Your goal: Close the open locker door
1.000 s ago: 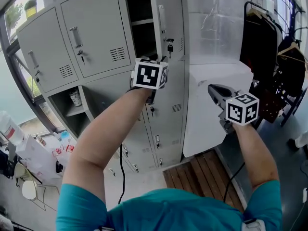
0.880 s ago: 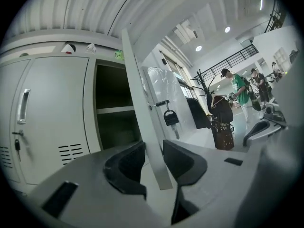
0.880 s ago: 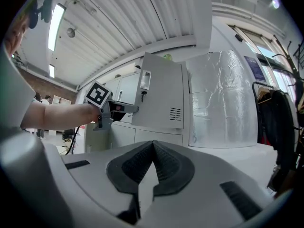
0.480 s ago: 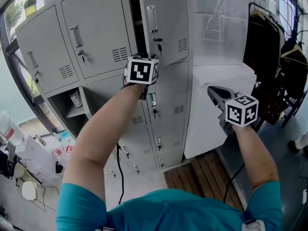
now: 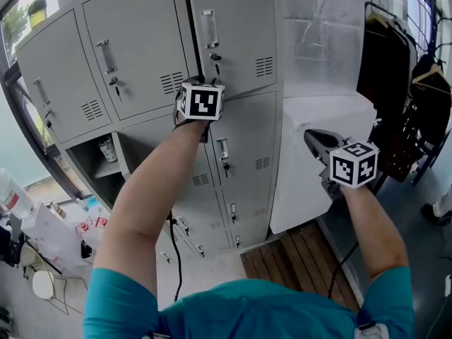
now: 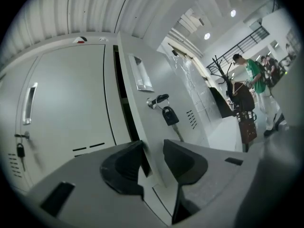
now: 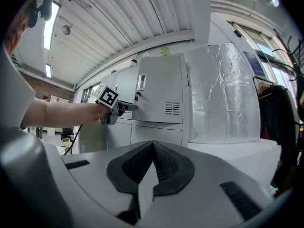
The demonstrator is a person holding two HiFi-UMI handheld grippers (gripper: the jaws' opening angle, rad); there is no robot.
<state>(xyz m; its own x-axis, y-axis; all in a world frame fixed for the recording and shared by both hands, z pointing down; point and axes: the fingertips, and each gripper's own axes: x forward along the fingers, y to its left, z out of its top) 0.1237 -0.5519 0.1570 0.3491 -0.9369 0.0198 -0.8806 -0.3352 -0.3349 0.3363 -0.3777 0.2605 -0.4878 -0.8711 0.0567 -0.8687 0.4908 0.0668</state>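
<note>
Locker door (image 5: 236, 34), top row of the grey lockers (image 5: 134, 55), is standing almost shut. Only a narrow dark gap (image 6: 121, 99) is showing along its left edge.

Left gripper (image 6: 152, 151) is pointing level at the door's lower left corner. Its jaws have just been opening and are standing wide. The door's edge is sitting between them with daylight on the right side, so the pads are not clamping it.

A key (image 6: 168, 114) is hanging from the lock on the door, just below the recessed handle (image 6: 142, 75).

Right gripper (image 7: 152, 146) is hanging well right of the door and lower, in front of a white wrapped block (image 5: 318, 34). Its jaws are resting together with nothing between them.

Down and left of the door, an open compartment is holding a cup (image 5: 107, 147).

Far right of the door, a rack of dark clothes (image 5: 395, 83) is standing. A wooden pallet (image 5: 296, 260) is lying on the floor below the door.

In the left gripper view, a person in green (image 6: 249, 75) is standing far right of the door.
</note>
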